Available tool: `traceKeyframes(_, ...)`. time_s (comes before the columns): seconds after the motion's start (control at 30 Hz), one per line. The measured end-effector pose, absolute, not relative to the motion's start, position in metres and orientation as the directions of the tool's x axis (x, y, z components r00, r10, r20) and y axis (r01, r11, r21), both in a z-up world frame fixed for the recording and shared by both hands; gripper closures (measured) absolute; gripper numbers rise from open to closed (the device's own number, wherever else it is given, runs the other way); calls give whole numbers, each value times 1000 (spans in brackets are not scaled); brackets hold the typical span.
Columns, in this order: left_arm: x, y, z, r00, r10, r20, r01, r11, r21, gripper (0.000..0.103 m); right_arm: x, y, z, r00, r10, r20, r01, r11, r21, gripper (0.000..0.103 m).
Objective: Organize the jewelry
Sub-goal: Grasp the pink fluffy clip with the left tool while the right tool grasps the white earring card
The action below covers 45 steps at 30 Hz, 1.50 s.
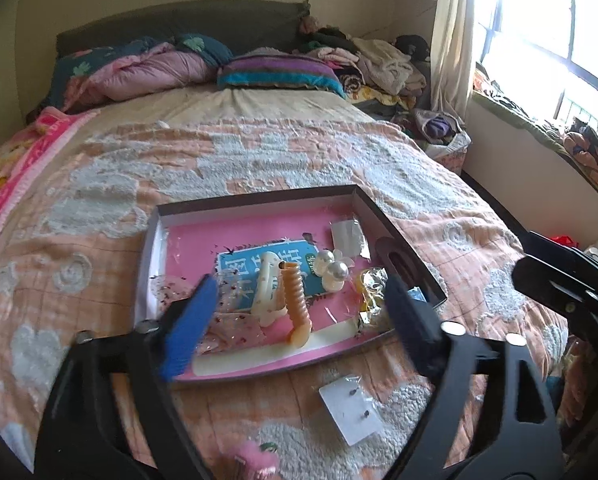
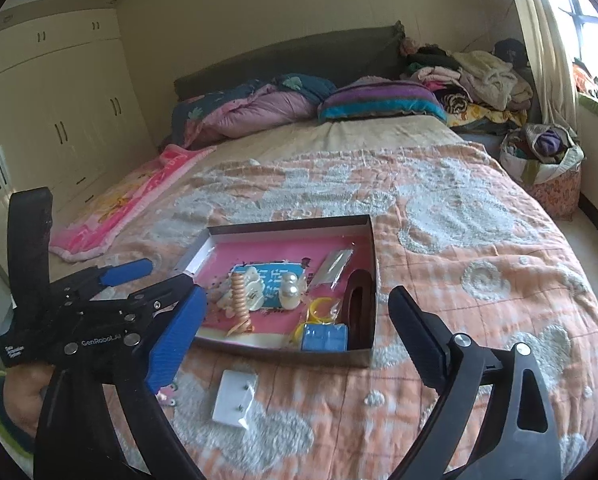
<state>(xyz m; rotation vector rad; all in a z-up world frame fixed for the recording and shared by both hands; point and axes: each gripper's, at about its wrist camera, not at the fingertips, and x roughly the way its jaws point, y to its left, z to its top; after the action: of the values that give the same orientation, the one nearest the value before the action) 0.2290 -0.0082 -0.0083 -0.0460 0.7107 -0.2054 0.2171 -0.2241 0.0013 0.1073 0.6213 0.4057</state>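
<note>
1. The left tool (image 1: 299, 312) hangs with its fingers spread wide and empty, over the near edge of the pink-lined tray (image 1: 255, 364) on the bed (image 1: 259, 152).
2. Between its fingers lie a white hair clip (image 1: 266, 288), an orange spiral clip (image 1: 297, 300) and what look like pearl pieces (image 1: 331, 270).
3. An earring card (image 2: 235, 398) lies on the bed between the right tool's fingers, below the tray.
4. The right tool (image 2: 295, 344) is also spread wide, holding nothing.
</note>
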Motion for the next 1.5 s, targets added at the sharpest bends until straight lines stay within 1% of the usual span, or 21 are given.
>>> traceKeyframes(0.03,225,-5,-8,745,-194,-638,155,981,-117,9,213,-224,3,738,401,-542,-338,916,217,11)
traceKeyframes(0.1,218,-1,-8,749,-188,-636,143,982,-122,9,205,-223,6,741,407,-535,-344,913,219,11)
traceKeyframes(0.2,209,5,-12,748,-147,-647,114,989,-93,9,195,-221,6,737,415,-534,-357,909,214,10)
traceKeyframes(0.4,191,26,-27,721,-88,-687,64,996,-60,9,184,-203,-11,694,437,-572,-390,896,211,10)
traceKeyframes(0.5,187,37,-39,700,-68,-711,37,998,-59,9,183,-190,-29,656,444,-610,-412,888,204,10)
traceKeyframes(0.6,184,49,-52,674,-62,-736,6,997,-78,9,186,-169,-60,598,436,-672,-432,882,188,10)
traceKeyframes(0.73,176,60,-64,648,-81,-758,-10,993,-114,9,195,-144,-98,532,422,-734,-450,875,178,11)
traceKeyframes(0.77,173,62,-68,640,-92,-763,-6,992,-125,9,197,-141,-105,520,421,-743,-452,874,179,15)
traceKeyframes(0.8,170,64,-70,635,-99,-767,-5,991,-132,9,202,-136,-113,505,418,-755,-451,874,182,23)
traceKeyframes(0.83,169,65,-73,630,-106,-770,-2,990,-138,9,207,-134,-120,488,420,-765,-450,872,192,29)
traceKeyframes(0.9,167,66,-79,614,-126,-779,2,987,-158,9,214,-134,-134,451,425,-785,-434,873,223,51)
traceKeyframes(0.93,167,66,-82,606,-139,-783,8,986,-169,9,214,-136,-139,451,421,-786,-422,877,228,56)
traceKeyframes(0.97,167,64,-84,599,-150,-787,17,984,-175,9,213,-141,-140,465,423,-778,-413,880,232,65)
traceKeyframes(1.0,166,62,-87,595,-152,-789,22,985,-173,10,212,-145,-139,467,426,-775,-409,881,238,68)
traceKeyframes(1.1,166,51,-93,582,-167,-796,56,985,-166,9,210,-162,-134,473,445,-761,-370,884,287,70)
traceKeyframes(1.27,168,23,-102,566,-197,-801,153,979,-133,10,198,-186,-120,508,442,-739,-346,891,295,70)
traceKeyframes(1.3,168,19,-105,560,-197,-805,163,979,-126,13,193,-193,-116,518,440,-734,-341,893,294,70)
traceKeyframes(1.33,169,13,-109,549,-199,-812,174,977,-121,20,191,-201,-113,525,440,-729,-333,894,299,70)
traceKeyframes(1.37,169,9,-111,541,-200,-817,183,976,-118,29,187,-207,-110,529,442,-724,-328,894,306,70)
traceKeyframes(1.4,168,3,-115,531,-200,-823,200,974,-108,33,184,-210,-107,533,442,-722,-325,894,308,70)
traceKeyframes(1.5,166,-13,-121,540,-155,-827,232,972,-32,53,169,-228,-101,547,428,-719,-308,902,303,70)
